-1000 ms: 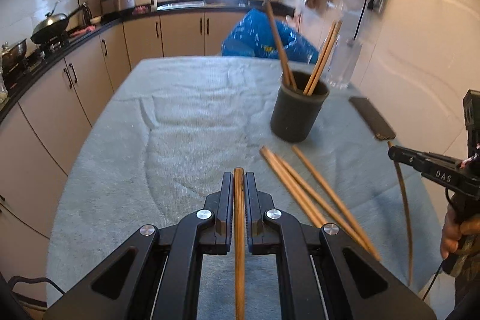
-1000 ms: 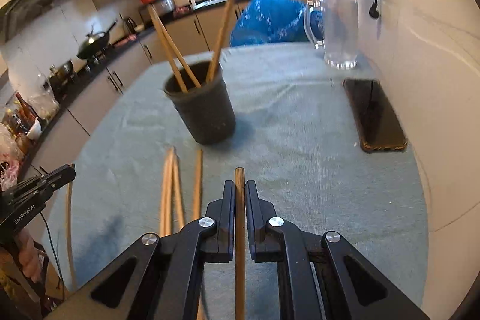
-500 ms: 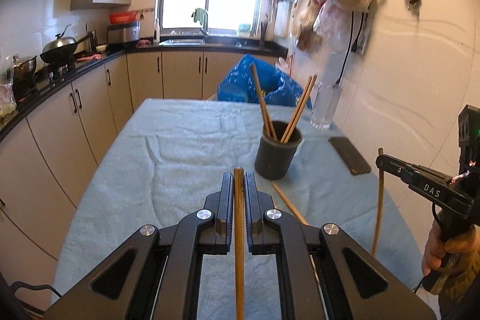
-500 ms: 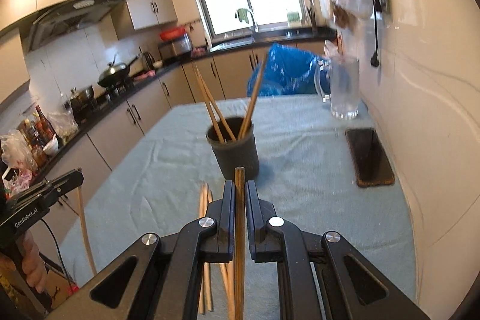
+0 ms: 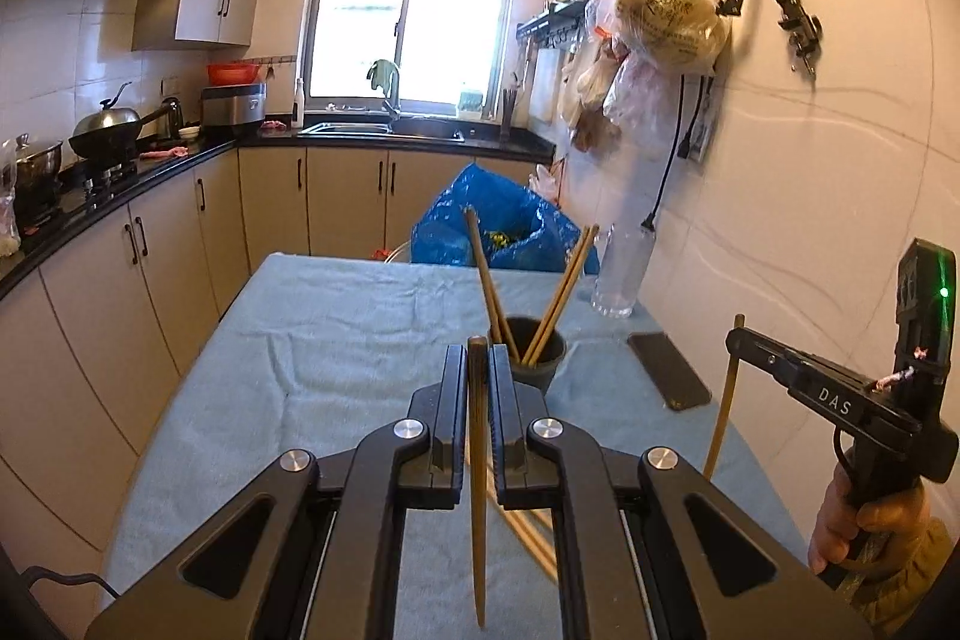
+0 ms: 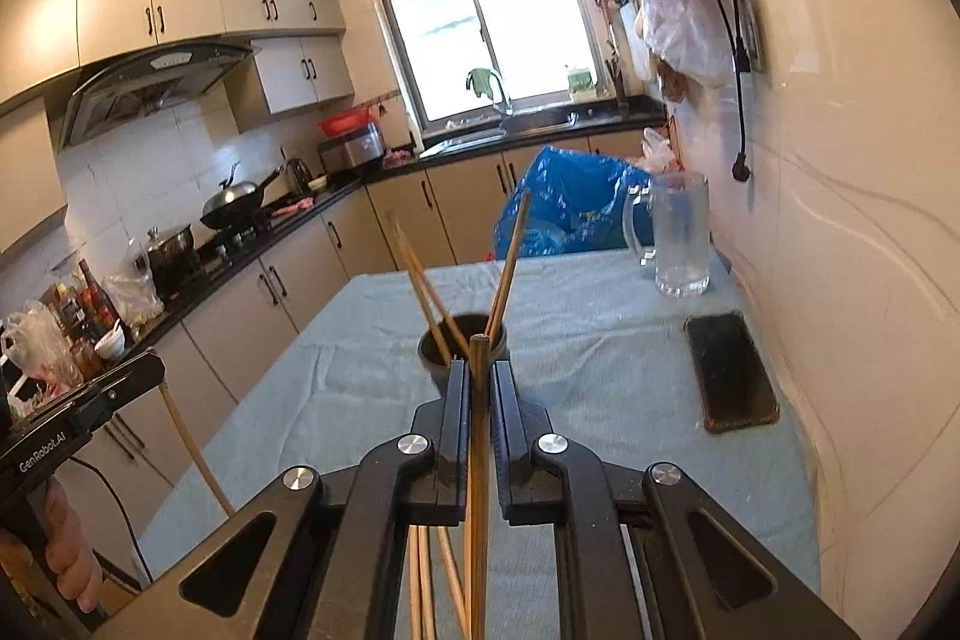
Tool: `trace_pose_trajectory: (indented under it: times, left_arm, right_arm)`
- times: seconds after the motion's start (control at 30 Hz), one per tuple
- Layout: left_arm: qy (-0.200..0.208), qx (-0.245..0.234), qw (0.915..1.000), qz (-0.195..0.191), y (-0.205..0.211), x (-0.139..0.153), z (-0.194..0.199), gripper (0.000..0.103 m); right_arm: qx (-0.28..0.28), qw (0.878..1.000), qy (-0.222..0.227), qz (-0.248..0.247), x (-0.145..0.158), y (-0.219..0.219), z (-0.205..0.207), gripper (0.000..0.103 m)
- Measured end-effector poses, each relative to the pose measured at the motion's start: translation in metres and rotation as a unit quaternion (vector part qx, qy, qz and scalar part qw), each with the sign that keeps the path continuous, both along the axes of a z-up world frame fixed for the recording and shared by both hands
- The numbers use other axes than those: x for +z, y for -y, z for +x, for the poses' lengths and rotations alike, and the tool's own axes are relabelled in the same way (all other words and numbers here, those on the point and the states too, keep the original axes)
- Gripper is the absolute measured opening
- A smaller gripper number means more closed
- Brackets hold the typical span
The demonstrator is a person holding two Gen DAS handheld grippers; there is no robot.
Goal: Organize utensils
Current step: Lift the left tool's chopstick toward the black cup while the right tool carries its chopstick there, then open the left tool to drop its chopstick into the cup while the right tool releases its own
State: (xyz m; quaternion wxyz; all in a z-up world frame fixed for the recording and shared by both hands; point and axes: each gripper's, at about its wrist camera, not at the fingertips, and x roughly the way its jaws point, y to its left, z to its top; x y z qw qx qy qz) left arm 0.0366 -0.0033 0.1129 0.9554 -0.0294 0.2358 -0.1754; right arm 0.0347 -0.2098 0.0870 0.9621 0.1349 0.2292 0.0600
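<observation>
The left claw is pressed together on a single wooden chopstick, which runs lengthwise between its jaws, the top end poking out just past the tips and the lower end hanging below. The right claw pinches a second chopstick in the same way. In the left wrist view the right claw shows at the right edge with its chopstick hanging down from its tip, a hand gripping its handle.

The dark utensil cup stands on the table, which is covered with a light blue towel, and already holds three chopsticks leaning against its rim. Both claws hang on the near side of the cup. More loose chopsticks lie on the towel nearer than the cup, under the claws. To the right of the cup lies a black phone, and beyond the phone stands a glass mug.
</observation>
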Motion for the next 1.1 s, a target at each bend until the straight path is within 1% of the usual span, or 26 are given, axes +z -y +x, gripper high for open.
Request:
trace_pose_trajectory:
  times: [0.13,0.27,0.53,0.67,0.77,0.83,0.93,0.97,1.1]
  left_arm:
    - [0.005,0.001,0.9999,-0.013,0.005,0.016,0.021,0.006]
    - [0.024,0.001,0.9996,-0.016,0.014,0.036,0.040,0.006]
    - [0.066,0.008,0.9971,-0.039,0.041,0.086,0.100,0.006]
    - [0.076,0.013,0.9956,-0.054,0.054,0.099,0.134,0.006]
    - [0.067,0.012,0.9957,-0.064,0.065,0.093,0.161,0.006]
    - [0.052,0.011,0.9965,-0.064,0.073,0.079,0.181,0.006]
    - [0.027,0.015,0.9980,-0.055,0.084,0.054,0.204,0.006]
    - [0.011,0.015,0.9986,-0.049,0.088,0.042,0.212,0.006]
    - [-0.034,0.019,0.9984,-0.041,0.089,0.008,0.226,0.006]
  right_arm:
    - [-0.005,1.000,0.018,0.012,0.015,0.008,0.014,0.007]
    - [-0.009,0.999,0.042,0.025,0.036,0.014,0.032,0.007]
    - [-0.026,0.993,0.105,0.053,0.083,0.020,0.097,0.007]
    - [-0.046,0.988,0.138,0.046,0.095,0.016,0.125,0.007]
    - [-0.062,0.986,0.148,0.034,0.088,0.013,0.146,0.007]
    - [-0.067,0.987,0.141,0.034,0.077,0.015,0.159,0.007]
    - [-0.061,0.991,0.108,0.048,0.049,0.020,0.177,0.007]
    - [-0.058,0.992,0.098,0.050,0.041,0.022,0.181,0.007]
    - [-0.050,0.995,0.067,0.051,0.017,0.024,0.186,0.008]
